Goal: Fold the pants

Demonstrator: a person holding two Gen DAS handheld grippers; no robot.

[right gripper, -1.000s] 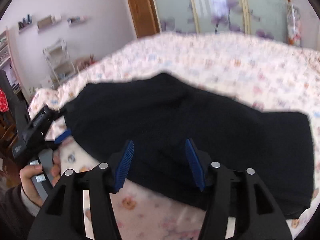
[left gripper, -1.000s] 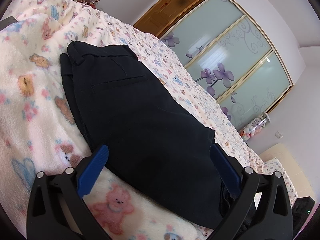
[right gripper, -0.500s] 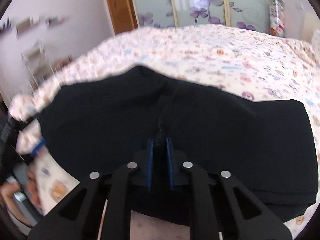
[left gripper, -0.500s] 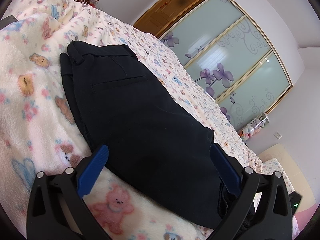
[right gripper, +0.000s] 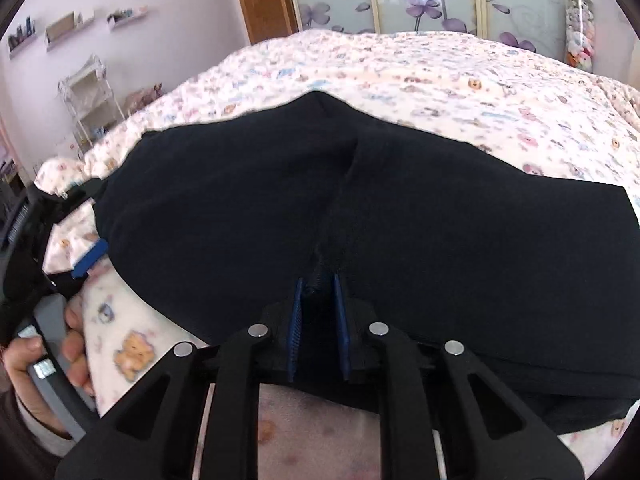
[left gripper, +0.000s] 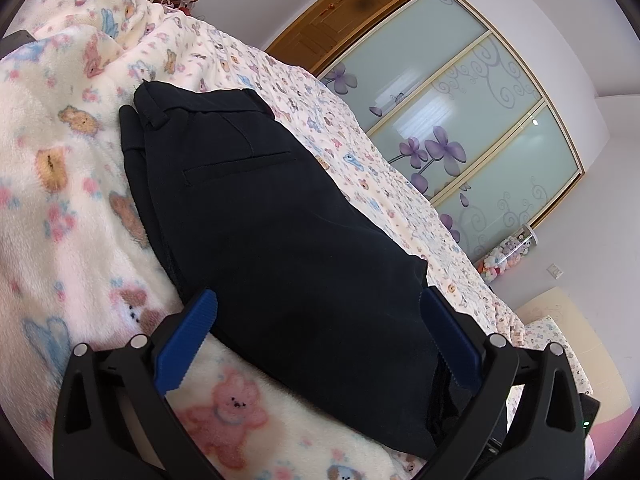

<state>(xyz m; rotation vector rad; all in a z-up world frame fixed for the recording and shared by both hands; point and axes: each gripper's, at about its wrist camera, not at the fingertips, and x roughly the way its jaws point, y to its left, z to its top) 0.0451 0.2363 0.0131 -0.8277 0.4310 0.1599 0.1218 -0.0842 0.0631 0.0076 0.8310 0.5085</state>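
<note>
Dark navy pants (left gripper: 280, 232) lie folded lengthwise on a bear-print blanket (left gripper: 60, 208), waistband and back pocket at the far end. My left gripper (left gripper: 316, 336) is open, its blue pads on either side of the near part of the pants. In the right wrist view the pants (right gripper: 440, 216) spread across the bed. My right gripper (right gripper: 318, 300) is shut on a pinch of the pants' near edge, which puckers up between the pads. The left gripper (right gripper: 86, 258) shows at the left edge of that view, held by a hand.
The bed (right gripper: 440, 64) extends beyond the pants. A sliding wardrobe with purple flowers (left gripper: 460, 120) and a wooden door (left gripper: 336, 20) stand behind it. A white rack (right gripper: 92, 96) and wall shelves are at the left. Plush toys (left gripper: 504, 256) sit by the wardrobe.
My right gripper moved onto the pants' near edge and closed from open to shut on the fabric. The left gripper stayed in place and open.
</note>
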